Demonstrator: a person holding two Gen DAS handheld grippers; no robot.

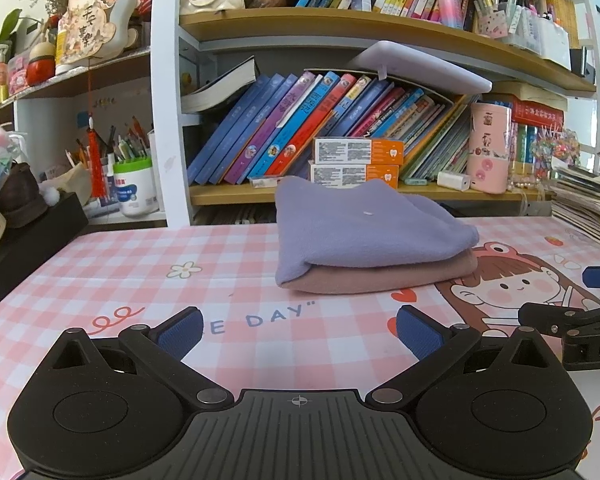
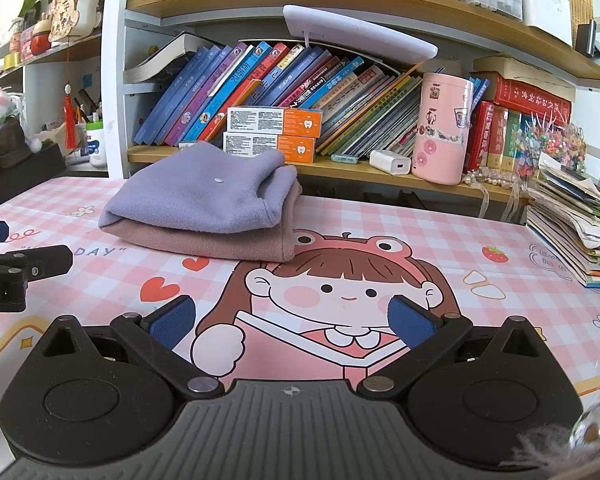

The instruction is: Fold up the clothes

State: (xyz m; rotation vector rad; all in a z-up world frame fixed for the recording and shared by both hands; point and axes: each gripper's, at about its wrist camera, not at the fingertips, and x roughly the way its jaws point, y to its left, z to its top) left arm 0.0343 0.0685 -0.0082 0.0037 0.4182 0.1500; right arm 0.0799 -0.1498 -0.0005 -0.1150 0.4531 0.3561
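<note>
Both claws are hovering low over the pink checked desk [image 1: 100,256] with jaws spread wide, gripping nothing. The left claw [image 1: 299,330] is facing the folded purple garment [image 1: 364,224], which is lying on the folded pink garment [image 1: 380,278], well ahead. From the right claw [image 2: 291,320], the stack is sitting ahead and leftward.

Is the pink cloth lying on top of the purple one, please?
No, the purple cloth lies on top, with the pink cloth underneath it on the mat.
</note>
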